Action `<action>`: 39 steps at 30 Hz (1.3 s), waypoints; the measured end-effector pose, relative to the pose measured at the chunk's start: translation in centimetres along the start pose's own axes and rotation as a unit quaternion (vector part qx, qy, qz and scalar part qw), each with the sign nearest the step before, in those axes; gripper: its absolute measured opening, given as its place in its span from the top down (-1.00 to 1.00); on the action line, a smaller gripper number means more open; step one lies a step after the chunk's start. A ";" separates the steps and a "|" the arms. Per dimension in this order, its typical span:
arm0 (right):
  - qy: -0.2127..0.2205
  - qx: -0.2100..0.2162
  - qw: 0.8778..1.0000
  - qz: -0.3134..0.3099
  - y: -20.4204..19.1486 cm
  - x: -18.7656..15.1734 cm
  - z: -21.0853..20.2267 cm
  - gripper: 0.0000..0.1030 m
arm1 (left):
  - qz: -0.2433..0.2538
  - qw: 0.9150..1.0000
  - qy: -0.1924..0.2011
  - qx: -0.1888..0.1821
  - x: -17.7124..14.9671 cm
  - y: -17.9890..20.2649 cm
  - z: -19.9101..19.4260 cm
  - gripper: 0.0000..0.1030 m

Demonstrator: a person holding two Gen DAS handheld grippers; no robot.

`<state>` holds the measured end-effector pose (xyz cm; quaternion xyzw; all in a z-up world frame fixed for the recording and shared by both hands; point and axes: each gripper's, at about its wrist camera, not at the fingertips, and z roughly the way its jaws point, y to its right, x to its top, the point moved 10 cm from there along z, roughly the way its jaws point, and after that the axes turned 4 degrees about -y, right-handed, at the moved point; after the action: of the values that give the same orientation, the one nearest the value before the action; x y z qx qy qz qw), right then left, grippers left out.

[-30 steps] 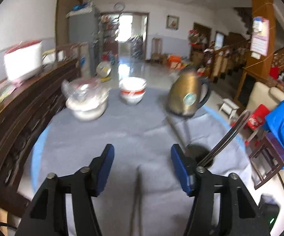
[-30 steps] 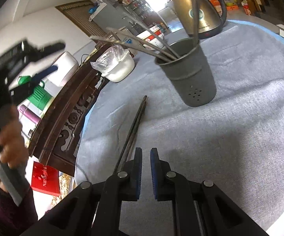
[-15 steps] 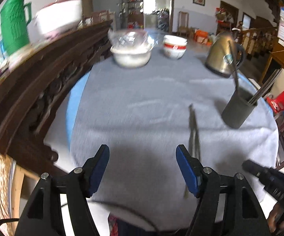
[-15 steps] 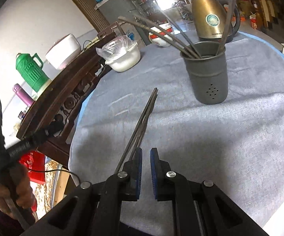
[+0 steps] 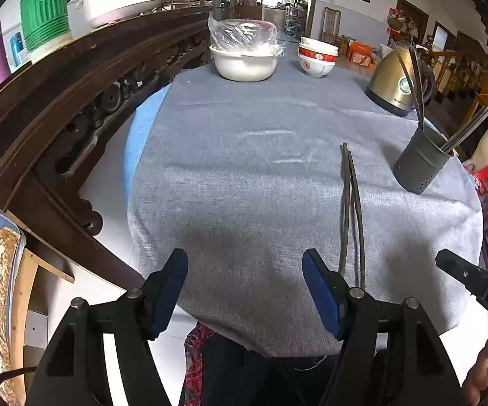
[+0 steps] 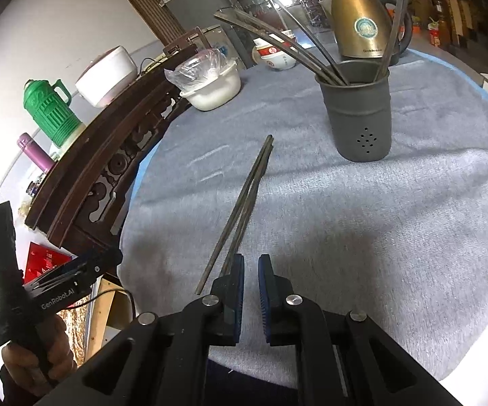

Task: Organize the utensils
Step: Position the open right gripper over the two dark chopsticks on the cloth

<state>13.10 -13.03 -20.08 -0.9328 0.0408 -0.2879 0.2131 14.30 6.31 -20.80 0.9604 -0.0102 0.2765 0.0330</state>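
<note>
A pair of dark metal chopsticks [image 5: 350, 203] [image 6: 247, 196] lies on the grey cloth, pointing away from me. A grey utensil holder [image 5: 419, 165] [image 6: 362, 125] stands at the right with several chopsticks leaning out of it. My left gripper [image 5: 244, 257] hovers open over the table's near edge, with nothing between its fingers; the chopsticks' near ends lie just right of its right finger. My right gripper [image 6: 251, 258] is shut and holds nothing; its tips sit just right of the chopsticks' near ends. Each gripper shows at the edge of the other's view.
A white basin [image 5: 244, 64] covered with a plastic bag, stacked bowls [image 5: 316, 61] and a gold kettle [image 5: 396, 84] stand at the table's far side. A dark carved wooden sideboard [image 5: 74, 101] runs along the left, bearing a green thermos [image 6: 49, 111].
The left gripper has pulled back to the table's near edge, sunk and tilted down, and its jaws stand a little wider. The right gripper has shifted slightly and stays shut.
</note>
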 end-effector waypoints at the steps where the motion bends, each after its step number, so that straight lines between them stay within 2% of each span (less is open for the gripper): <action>1: 0.002 0.000 1.000 -0.003 -0.2 -0.1 -0.2 0.78 | -0.001 1.000 0.001 -0.001 0.0 -0.1 -0.2 -0.38; 16: 0.023 0.010 0.999 -0.029 -3.1 -2.0 -3.4 0.78 | 0.004 0.999 0.035 0.036 -1.6 -0.7 -4.8 -0.38; 22: 0.037 0.009 0.999 -0.032 -3.4 -2.2 -4.6 0.78 | 0.005 0.998 0.044 0.032 -1.8 -0.3 -5.8 -0.39; 39: 0.038 0.011 0.999 -0.021 -2.8 -2.1 -4.5 0.78 | 0.015 0.998 0.038 0.037 -1.9 0.3 -5.3 -0.39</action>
<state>8.71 -11.80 -16.62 -0.9195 0.0256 -0.3279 0.2154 9.91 6.40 -17.31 0.9495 -0.0132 0.3134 -0.0065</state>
